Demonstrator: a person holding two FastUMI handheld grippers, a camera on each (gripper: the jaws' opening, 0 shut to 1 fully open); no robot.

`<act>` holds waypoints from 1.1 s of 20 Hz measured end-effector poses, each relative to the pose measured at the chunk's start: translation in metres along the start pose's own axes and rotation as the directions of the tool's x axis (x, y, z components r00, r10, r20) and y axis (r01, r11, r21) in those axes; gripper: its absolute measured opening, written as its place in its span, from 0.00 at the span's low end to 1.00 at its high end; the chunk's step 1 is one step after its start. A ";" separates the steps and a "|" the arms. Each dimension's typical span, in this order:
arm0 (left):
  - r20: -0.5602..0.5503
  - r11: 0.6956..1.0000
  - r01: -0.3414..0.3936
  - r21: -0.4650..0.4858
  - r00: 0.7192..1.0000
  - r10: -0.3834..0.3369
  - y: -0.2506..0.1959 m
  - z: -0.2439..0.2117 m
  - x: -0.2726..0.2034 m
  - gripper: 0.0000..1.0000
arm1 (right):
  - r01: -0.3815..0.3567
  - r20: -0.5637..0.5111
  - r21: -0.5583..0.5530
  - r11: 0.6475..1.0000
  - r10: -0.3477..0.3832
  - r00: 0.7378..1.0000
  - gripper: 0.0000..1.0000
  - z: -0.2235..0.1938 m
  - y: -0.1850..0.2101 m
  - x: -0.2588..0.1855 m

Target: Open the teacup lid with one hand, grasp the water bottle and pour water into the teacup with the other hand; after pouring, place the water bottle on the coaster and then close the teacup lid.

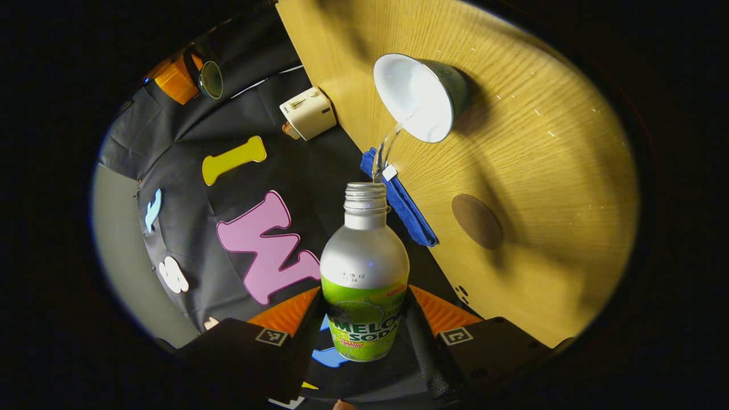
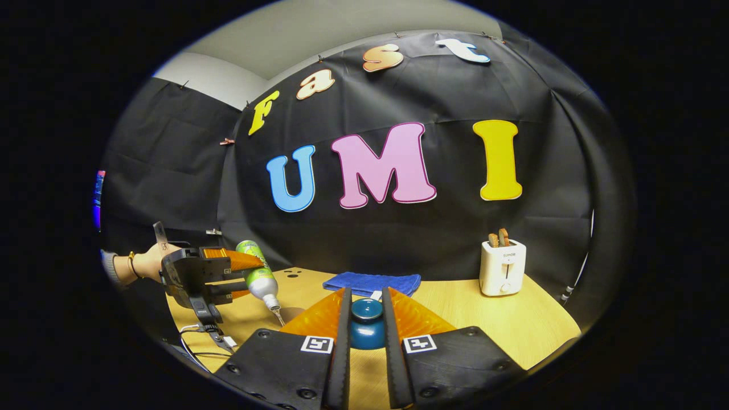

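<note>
toaster and towel along far edge

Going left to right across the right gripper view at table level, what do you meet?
Person's hand → left gripper holding the tilted green-labelled soda bottle → blue teacup lid in the right gripper → white toaster.

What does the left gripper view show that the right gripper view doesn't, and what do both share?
Left gripper view alone: the open teacup taking the stream of water, and the brown coaster.
Right gripper view alone: the teacup lid between the right gripper fingers, and a hand.
Both: the tilted water bottle, the blue cloth, the toaster and the wooden table.
</note>
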State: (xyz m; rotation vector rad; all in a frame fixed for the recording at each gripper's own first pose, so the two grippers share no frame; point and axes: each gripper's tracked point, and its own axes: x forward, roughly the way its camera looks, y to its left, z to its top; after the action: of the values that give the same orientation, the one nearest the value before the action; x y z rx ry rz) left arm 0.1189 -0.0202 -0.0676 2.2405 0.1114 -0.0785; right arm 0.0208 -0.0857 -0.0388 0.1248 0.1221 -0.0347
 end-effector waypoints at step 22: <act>0.101 0.947 -0.164 0.276 0.985 0.142 0.044 0.006 0.006 0.81 | 0.006 -0.003 0.011 1.000 -0.006 1.000 0.30 -0.002 -0.006 0.001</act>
State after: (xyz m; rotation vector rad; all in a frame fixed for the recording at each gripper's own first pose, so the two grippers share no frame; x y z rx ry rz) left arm 0.1297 -0.0520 -0.0374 2.5208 -0.1260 -0.1053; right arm 0.0212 -0.0910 -0.0412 0.1353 0.1252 -0.0411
